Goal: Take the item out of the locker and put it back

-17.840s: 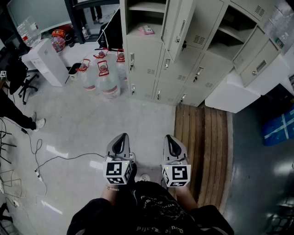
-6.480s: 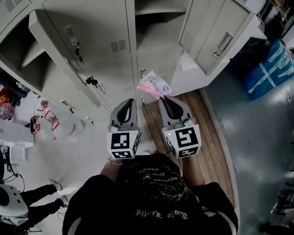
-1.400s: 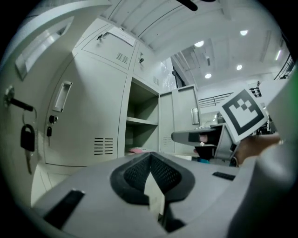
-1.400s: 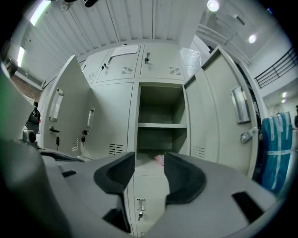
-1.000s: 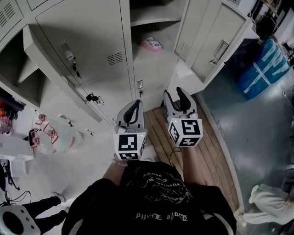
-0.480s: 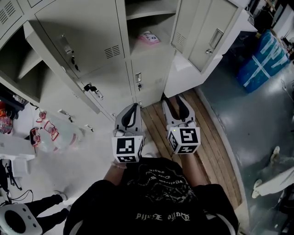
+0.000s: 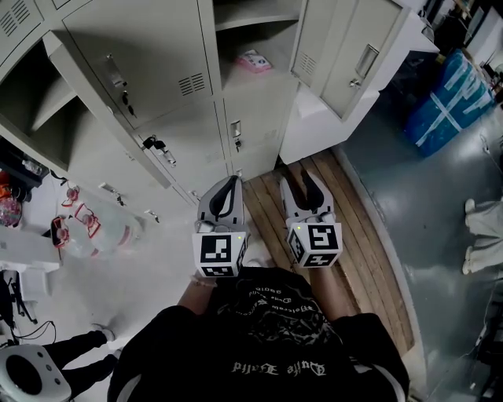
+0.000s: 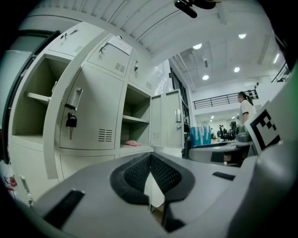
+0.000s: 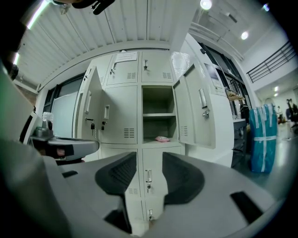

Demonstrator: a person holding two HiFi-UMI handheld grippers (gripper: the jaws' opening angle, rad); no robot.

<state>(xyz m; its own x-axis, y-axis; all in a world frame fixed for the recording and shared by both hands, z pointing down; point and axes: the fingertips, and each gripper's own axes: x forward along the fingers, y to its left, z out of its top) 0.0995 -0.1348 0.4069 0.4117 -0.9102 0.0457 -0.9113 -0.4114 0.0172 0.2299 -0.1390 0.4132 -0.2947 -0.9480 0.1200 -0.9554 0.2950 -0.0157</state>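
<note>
The item, a small pink packet [image 7: 255,60], lies on the shelf of the open locker [image 7: 277,16]; it also shows as the pink packet [image 8: 132,143] in the left gripper view and the pink packet [image 9: 161,138] in the right gripper view. Both grippers hang well short of the locker, over the floor in front of it. My left gripper [image 7: 228,187] is shut with nothing in it, its tips meeting [image 8: 150,157]. My right gripper [image 7: 305,180] is open and its jaws are closing, with nothing between them [image 9: 149,160].
The locker's door [image 7: 342,47] swings out to the right. Another open door [image 7: 126,78] stands out at the left. Wooden planks [image 7: 350,235] lie under my right side. Water jugs [image 7: 86,228] are at the left, a blue bundle [image 7: 448,102] and a person's legs [image 7: 481,235] at the right.
The packet, held in my right gripper several seconds ago, now lies on the shelf. Over the last second both grippers have drawn back from the locker a little, and the right jaws look slightly narrower.
</note>
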